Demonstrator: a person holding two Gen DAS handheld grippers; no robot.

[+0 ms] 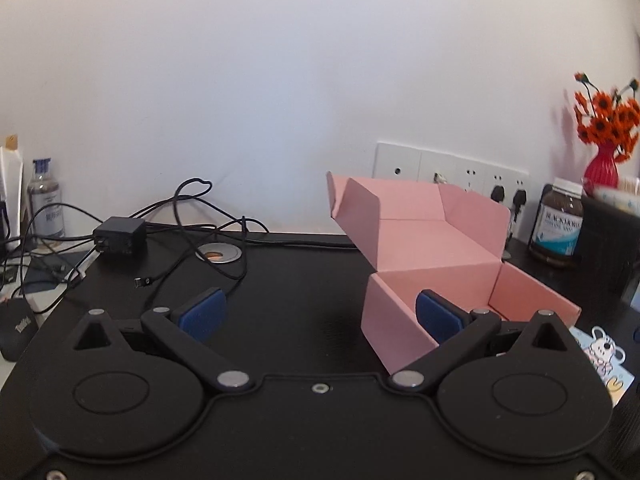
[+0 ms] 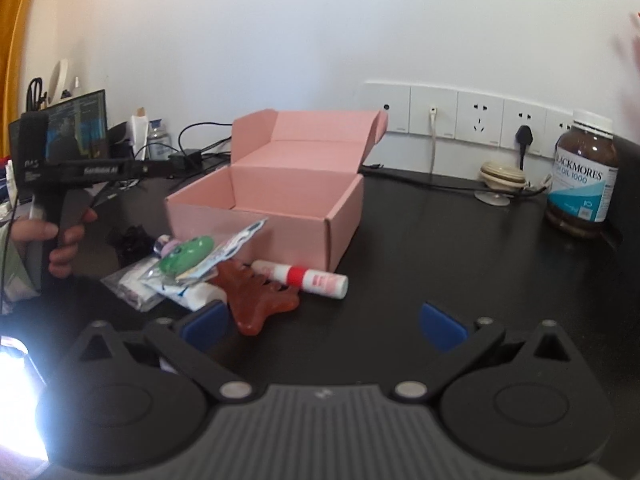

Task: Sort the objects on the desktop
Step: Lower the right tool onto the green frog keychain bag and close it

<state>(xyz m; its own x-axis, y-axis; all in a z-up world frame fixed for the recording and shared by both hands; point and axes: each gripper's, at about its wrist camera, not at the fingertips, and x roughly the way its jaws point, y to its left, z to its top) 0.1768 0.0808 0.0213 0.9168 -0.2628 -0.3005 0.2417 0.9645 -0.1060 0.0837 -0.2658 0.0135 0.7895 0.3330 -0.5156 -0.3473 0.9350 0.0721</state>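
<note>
An open pink cardboard box stands on the black desk, its lid flipped back; it also shows in the left wrist view as the pink box. In front of it lies a pile: a red-brown comb-shaped piece, a white glue stick with a red band, a green toy in a clear packet, white packets and a black scrunchie. My right gripper is open just before the pile, nothing between its blue pads. My left gripper is open, its right pad against the box's near corner.
A brown supplement jar stands right by the wall sockets. A black adapter with tangled cables lies back left. A red vase of orange flowers and a cartoon card are at right. A hand holds the left gripper's handle.
</note>
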